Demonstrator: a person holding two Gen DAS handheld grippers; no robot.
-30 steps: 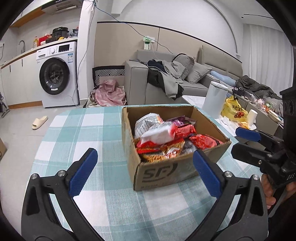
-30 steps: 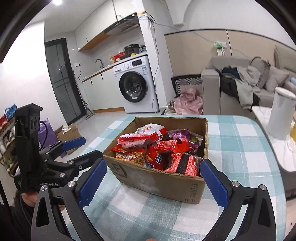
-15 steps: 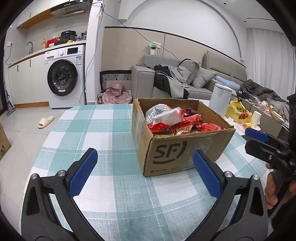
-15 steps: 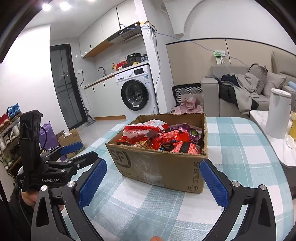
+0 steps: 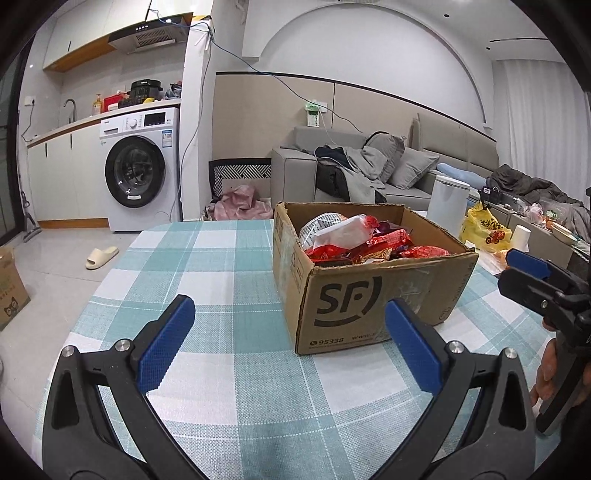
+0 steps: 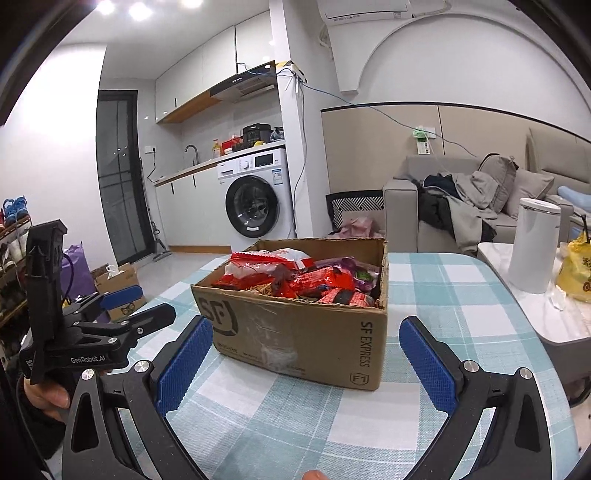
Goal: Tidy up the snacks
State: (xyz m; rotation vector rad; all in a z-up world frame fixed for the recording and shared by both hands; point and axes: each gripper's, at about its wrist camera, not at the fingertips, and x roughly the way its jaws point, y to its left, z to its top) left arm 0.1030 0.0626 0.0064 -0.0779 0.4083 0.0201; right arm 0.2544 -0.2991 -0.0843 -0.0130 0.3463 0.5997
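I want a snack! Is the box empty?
No, the box is piled with red and purple snack packets up to its rim.

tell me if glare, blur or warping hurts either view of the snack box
Left wrist view: sharp, evenly lit, the box readable, fisheye bending the walls, dark corners. Right wrist view: ceiling lights blown out top left, the box still crisp, the table edges curved.

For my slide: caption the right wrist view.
Open right tongs face a cardboard box of snack packets on a checked tablecloth.
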